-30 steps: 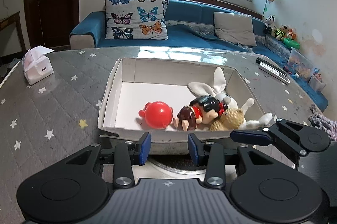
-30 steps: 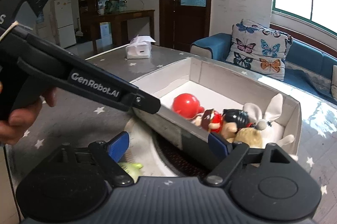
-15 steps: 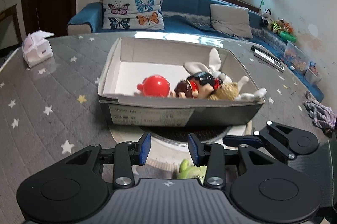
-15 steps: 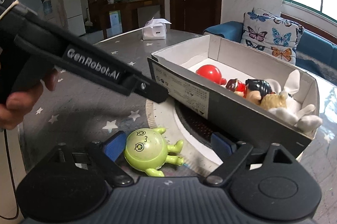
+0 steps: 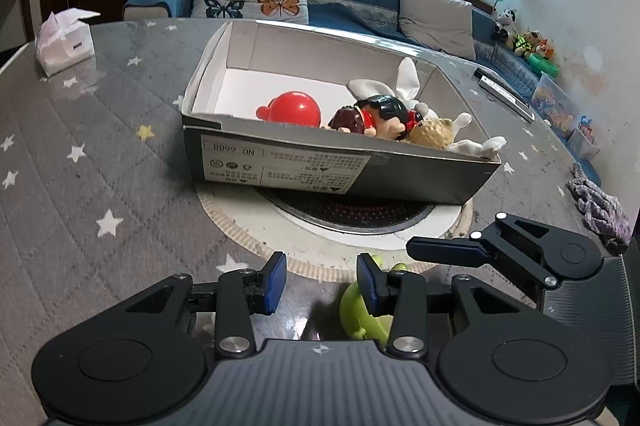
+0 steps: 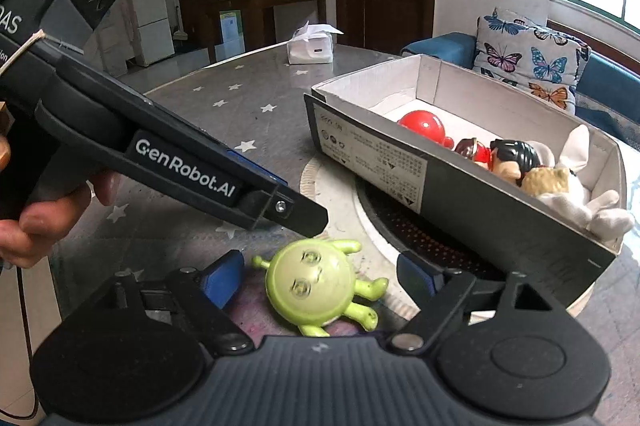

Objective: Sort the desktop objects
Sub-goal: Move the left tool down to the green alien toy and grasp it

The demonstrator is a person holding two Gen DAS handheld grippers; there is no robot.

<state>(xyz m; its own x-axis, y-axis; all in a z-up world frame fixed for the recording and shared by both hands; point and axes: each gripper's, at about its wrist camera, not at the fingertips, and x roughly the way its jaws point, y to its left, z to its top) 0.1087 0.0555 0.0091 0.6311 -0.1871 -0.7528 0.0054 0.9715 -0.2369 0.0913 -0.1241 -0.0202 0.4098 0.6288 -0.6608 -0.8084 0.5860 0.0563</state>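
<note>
1. Step in hand, as I judge it: picking up the last loose toy; the green toy (image 6: 316, 286) lies on the table (image 5: 80, 194) in front of the cardboard box (image 5: 340, 170), apart from it; the box already holds the red ball toy (image 5: 294, 108), two small dolls (image 5: 372, 116) and a white plush rabbit (image 5: 404, 86).
2. Right gripper (image 6: 320, 276): I have its jaws straddling the green toy and they are closing; there is a clear gap on both sides, so the pads are not pressing on it yet.
3. Left gripper (image 5: 322, 280): jaws stand apart with nothing between them; the toy shows just behind its right finger, not in the gap; from the right wrist view its tip hangs just above the toy.
4. Next move calls for, in my view: finishing the squeeze across the round body rather than the thin limbs; then a lift clear of the near box wall and a release inside.
5. Pose: both tools tilt downward toward the table; a hand (image 6: 44, 222) grips the left handle at the edge of the right view.
</note>
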